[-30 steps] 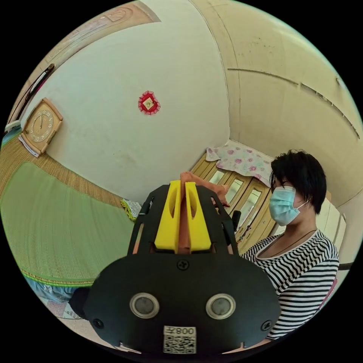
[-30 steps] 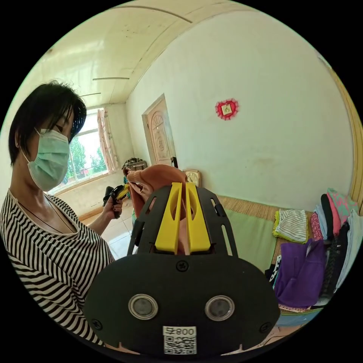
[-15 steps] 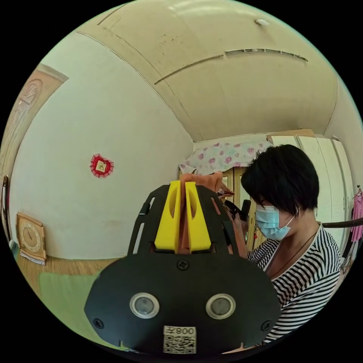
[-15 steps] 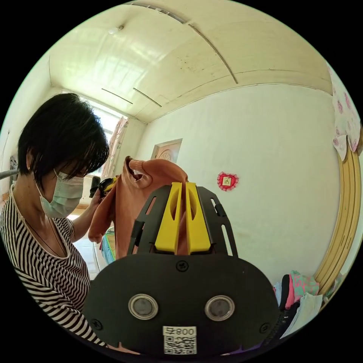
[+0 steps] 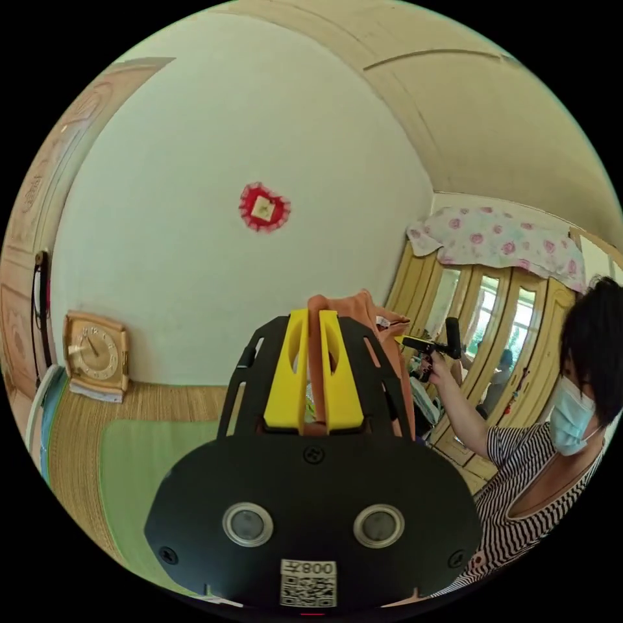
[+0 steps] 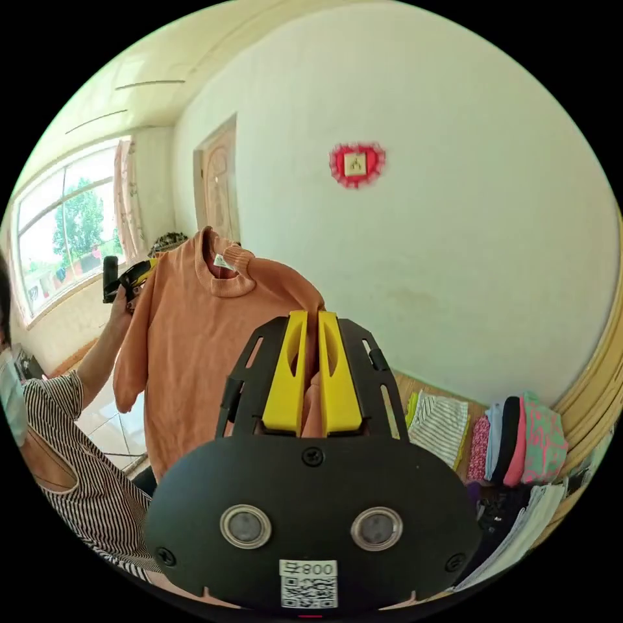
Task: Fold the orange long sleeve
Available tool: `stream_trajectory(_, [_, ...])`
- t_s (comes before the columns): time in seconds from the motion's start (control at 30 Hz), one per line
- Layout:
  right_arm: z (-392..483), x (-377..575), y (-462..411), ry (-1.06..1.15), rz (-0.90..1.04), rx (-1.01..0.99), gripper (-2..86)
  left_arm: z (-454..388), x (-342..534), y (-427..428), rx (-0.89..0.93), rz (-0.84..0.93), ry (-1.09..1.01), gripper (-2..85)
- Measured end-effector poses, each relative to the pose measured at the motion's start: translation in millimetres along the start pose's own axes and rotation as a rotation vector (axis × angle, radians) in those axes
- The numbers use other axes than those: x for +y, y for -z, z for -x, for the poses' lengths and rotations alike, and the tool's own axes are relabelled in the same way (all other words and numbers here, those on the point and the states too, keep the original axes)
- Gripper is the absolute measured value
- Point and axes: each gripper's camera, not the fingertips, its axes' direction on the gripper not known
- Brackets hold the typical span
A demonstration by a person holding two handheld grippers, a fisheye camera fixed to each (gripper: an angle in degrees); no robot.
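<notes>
In the left gripper view, your left gripper point(image 5: 313, 318) at frame centre has its two smooth yellow jaws clamped on a fold of the orange long sleeve point(image 5: 383, 337), which bunches just past the tips. In the right gripper view, your right gripper point(image 6: 310, 319) likewise has both yellow jaws pressed together on one shoulder of that soft knit top, which hangs spread at centre left, ribbed round collar uppermost, one sleeve drooping at the left edge. Each gripper also appears small in the other's view, at the garment's far shoulder. Beyond, one red lace-edged ornament point(image 6: 356, 165) hangs on the smooth white wall, one square clock point(image 5: 95, 354) leans at the left of the left gripper view, and a row of folded clothes point(image 6: 513, 441) sits at the lower right of the right gripper view.
</notes>
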Motion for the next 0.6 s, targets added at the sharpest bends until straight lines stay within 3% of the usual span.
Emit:
stream_trajectory(0.13, [-104.1,34.4,-195.6,-0.226,0.343,0.001,3.0,109.9,38.1,-87.3,-0.150,0.169,0.228,4.3])
stream_trajectory(0.23, [-157.7,103.5,-276.1,-0.377,0.413,-0.094,3.5,185.5,101.5,-131.2,-0.227,0.346,0.405,5.6])
stream_trajectory(0.4, [-196.3,238.3,-346.8,-0.487,0.565,-0.133,7.3,237.2,227.3,-165.6,-0.160,0.667,0.527,8.8])
stream_trajectory(0.6, [-199.0,362.0,-380.1,-0.592,0.737,-0.086,9.7,242.5,278.4,-187.2,-0.165,0.771,0.551,12.9])
